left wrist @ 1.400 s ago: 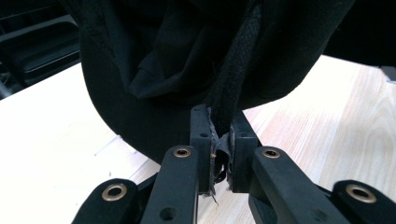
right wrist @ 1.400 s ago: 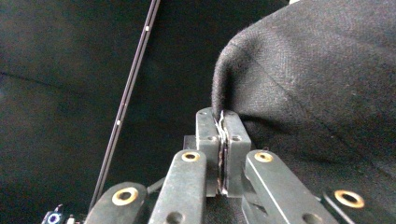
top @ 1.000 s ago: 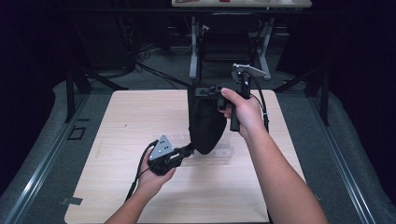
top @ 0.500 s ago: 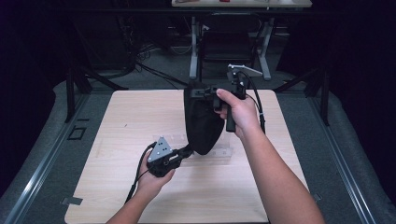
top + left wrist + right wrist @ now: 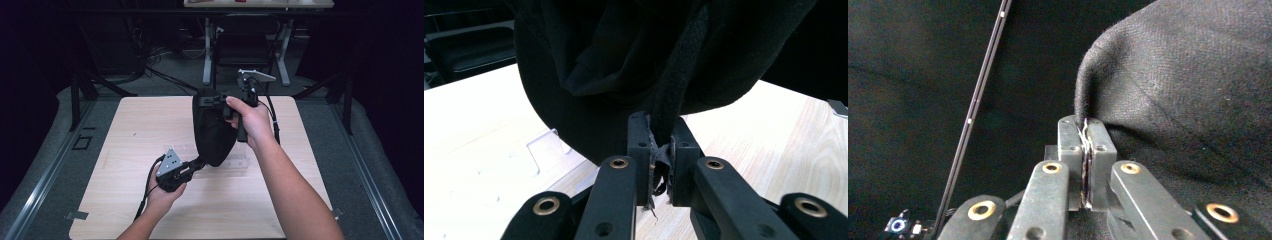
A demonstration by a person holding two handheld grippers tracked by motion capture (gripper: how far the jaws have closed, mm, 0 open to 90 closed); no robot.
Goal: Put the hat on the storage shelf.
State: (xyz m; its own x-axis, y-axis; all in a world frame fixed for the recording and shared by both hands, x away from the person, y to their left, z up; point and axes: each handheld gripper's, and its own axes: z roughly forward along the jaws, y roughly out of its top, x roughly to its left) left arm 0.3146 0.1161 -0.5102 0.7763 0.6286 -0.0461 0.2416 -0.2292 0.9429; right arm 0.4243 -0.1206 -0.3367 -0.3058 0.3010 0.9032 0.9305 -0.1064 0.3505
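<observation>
My left hand-held gripper (image 5: 659,170) pinches the black cloth's (image 5: 212,132) frayed cord; my right hand-held gripper (image 5: 1087,150) clamps its edge, so pulling could tear threads.

The left gripper (image 5: 196,163) sits low with jaws clamped tight, while the right gripper (image 5: 212,100) — raised higher — is likewise pinched closed.

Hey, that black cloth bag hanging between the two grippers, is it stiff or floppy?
Probably floppy: the black cloth bag sags in folds between the right gripper and left gripper. Likely light, since small pinches hold it. The woven cloth seems unlikely to slip.
</observation>
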